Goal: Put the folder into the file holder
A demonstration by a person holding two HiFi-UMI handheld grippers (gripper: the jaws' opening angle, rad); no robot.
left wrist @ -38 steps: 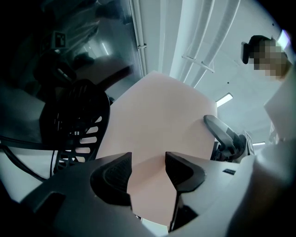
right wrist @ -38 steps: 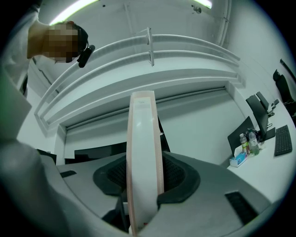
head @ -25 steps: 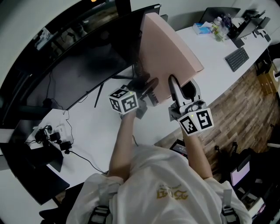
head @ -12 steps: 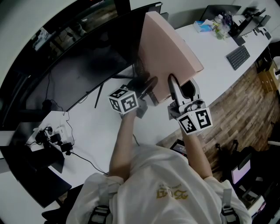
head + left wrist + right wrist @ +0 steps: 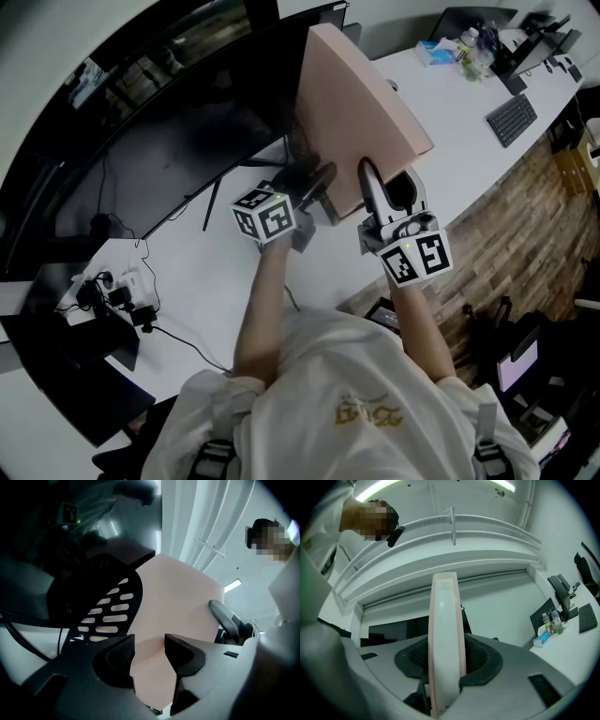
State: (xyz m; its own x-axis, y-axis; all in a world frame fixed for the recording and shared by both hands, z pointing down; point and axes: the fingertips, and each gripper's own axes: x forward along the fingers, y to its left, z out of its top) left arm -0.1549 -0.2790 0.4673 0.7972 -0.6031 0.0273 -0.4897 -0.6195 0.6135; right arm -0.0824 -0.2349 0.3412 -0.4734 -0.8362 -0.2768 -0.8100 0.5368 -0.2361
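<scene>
Pink folder stands upright on edge over the white counter, tilted w/ its top leaning toward the dark monitor. Its near lower edge sits in the right tongs. In the right gripper view the tongs are clamped on that thin edge, both pads pressed to the folder.

Left tongs are just beside the folder's lower left corner. In the left gripper view the left tongs have just been closing but stand apart. The folder's pink face fills the gap and neither pad visibly presses on it.

Black slotted file holder is right next to the folder on its left. Can't tell if they touch.

Keyboard lies well off on the counter's far right.
</scene>
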